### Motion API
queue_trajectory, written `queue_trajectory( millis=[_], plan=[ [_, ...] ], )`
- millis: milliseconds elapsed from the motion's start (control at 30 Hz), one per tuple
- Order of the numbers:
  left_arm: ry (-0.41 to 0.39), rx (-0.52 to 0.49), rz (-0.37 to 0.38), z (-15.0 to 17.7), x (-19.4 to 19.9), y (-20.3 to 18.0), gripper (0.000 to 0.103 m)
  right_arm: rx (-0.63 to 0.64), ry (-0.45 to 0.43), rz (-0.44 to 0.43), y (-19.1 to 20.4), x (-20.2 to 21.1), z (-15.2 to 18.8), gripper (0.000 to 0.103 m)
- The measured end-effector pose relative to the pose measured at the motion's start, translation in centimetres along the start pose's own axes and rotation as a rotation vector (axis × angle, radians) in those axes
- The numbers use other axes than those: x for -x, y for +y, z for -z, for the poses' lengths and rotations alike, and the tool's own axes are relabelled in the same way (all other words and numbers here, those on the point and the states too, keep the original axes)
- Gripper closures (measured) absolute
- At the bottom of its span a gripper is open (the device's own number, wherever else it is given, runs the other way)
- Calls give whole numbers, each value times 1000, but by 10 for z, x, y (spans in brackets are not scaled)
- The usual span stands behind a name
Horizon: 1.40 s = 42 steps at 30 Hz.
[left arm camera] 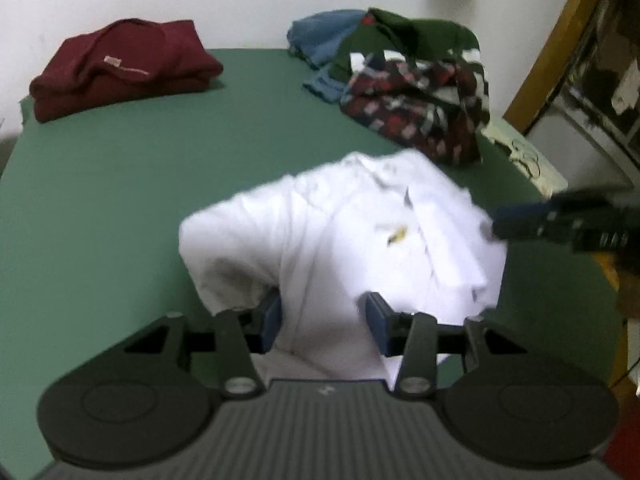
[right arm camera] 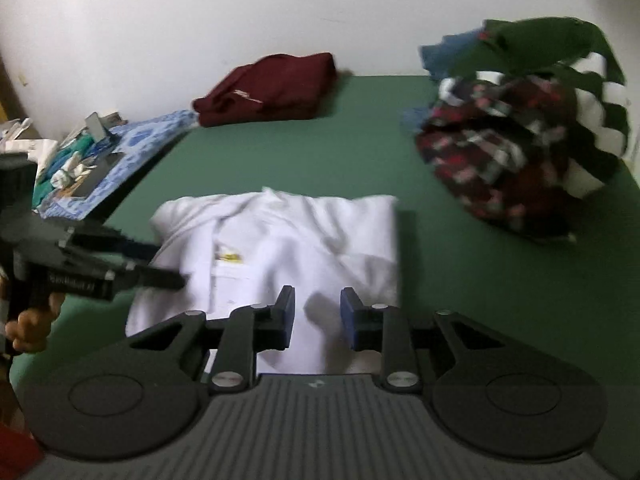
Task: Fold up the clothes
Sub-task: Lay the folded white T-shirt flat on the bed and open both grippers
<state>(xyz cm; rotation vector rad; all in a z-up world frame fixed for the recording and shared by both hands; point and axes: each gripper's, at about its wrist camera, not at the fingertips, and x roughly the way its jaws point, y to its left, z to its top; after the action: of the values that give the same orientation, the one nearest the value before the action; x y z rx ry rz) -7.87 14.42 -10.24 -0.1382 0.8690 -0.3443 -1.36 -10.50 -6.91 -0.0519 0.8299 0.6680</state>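
A white polo shirt [left arm camera: 352,240] with a small yellow chest logo lies partly folded on the green table [left arm camera: 160,168]; it also shows in the right wrist view [right arm camera: 288,244]. My left gripper [left arm camera: 324,324] is open, its jaws apart around the shirt's near edge; it also shows in the right wrist view [right arm camera: 160,264] at the shirt's left edge. My right gripper [right arm camera: 318,320] is open just above the shirt's near edge, holding nothing; it also shows in the left wrist view [left arm camera: 516,224] at the shirt's right side.
A folded maroon garment [left arm camera: 124,68] lies at the far left. A pile of unfolded clothes [left arm camera: 416,96], blue, dark green and patterned red, sits at the far right. A blue patterned surface with clutter [right arm camera: 88,156] borders the table's left edge.
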Motion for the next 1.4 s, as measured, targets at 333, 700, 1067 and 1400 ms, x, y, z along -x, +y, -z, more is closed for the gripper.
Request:
queue_trajectory(
  millis=[333,700,1067,1400],
  plan=[
    [-31,-155,-87,1,45,-27,55,190,-34,-22,36,-15,17,62],
    [25,-382,-139,12,-14,-88,55,313,-85,-39,44,-9,24,64],
    [-11,-151,-21,-6,8,-70,103,242,-119,-117,31,-2,16,100],
    [27,-168,-81,19,-3,-98,93,422,33,-132,39,-15,25,89]
  ],
)
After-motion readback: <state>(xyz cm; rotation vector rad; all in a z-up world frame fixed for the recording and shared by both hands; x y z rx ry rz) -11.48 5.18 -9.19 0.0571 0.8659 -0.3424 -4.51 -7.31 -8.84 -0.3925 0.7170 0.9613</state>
